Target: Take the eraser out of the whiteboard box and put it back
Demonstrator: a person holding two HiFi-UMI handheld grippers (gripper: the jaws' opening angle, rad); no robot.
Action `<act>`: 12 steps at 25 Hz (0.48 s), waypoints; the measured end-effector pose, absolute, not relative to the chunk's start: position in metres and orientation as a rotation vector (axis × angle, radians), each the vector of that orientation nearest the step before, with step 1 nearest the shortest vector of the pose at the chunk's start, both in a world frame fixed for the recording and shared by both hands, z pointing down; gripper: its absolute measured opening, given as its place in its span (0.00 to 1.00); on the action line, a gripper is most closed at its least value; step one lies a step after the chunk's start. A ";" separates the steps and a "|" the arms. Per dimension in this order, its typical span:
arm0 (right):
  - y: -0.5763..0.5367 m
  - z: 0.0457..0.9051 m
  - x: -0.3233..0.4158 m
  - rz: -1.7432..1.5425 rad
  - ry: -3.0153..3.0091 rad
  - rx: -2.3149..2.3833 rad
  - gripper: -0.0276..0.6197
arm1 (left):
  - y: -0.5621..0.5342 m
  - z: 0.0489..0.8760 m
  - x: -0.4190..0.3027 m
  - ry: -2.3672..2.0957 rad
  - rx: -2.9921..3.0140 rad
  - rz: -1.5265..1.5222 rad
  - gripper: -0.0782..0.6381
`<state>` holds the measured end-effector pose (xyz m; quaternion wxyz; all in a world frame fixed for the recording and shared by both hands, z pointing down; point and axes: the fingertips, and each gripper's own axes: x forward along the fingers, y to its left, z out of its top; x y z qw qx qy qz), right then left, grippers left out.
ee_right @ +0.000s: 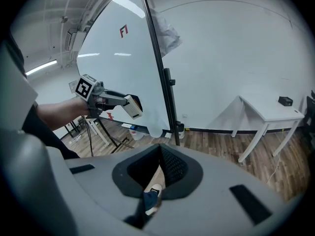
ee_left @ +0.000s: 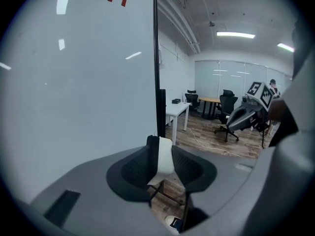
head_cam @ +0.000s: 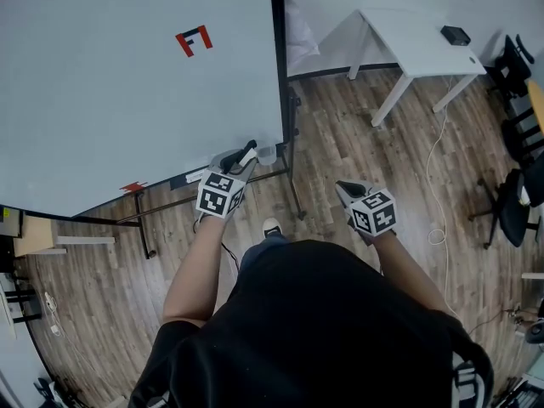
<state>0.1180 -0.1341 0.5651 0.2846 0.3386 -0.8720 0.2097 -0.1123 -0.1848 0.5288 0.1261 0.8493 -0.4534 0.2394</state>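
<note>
The whiteboard (head_cam: 127, 83) stands in front of me on a black stand. At its lower right corner hangs a small pale translucent box (head_cam: 267, 154), which also shows in the right gripper view as the box (ee_right: 155, 127). My left gripper (head_cam: 246, 155) is raised just left of that box and is shut on the eraser (ee_left: 162, 156), a white pad with a black back. In the right gripper view the eraser (ee_right: 132, 106) shows clear of the board. My right gripper (head_cam: 344, 190) hangs lower over the floor, its jaws (ee_right: 158, 154) meeting at the tips with nothing held.
A red and black mark (head_cam: 194, 40) sits high on the board. The stand's legs (head_cam: 293, 189) spread over the wooden floor. A white table (head_cam: 416, 45) with a black object (head_cam: 456, 35) stands at the back right. Office chairs (head_cam: 510, 202) and a cable (head_cam: 438, 168) are further right.
</note>
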 end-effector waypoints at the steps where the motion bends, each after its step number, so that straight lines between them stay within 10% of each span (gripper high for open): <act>1: -0.136 0.566 0.119 0.563 -2.331 0.908 0.04 | -0.188 0.528 -0.111 -1.318 2.475 0.694 0.32; 12: -0.158 0.578 0.119 0.597 -2.309 0.907 0.04 | -0.225 0.531 -0.105 -1.286 2.473 0.659 0.32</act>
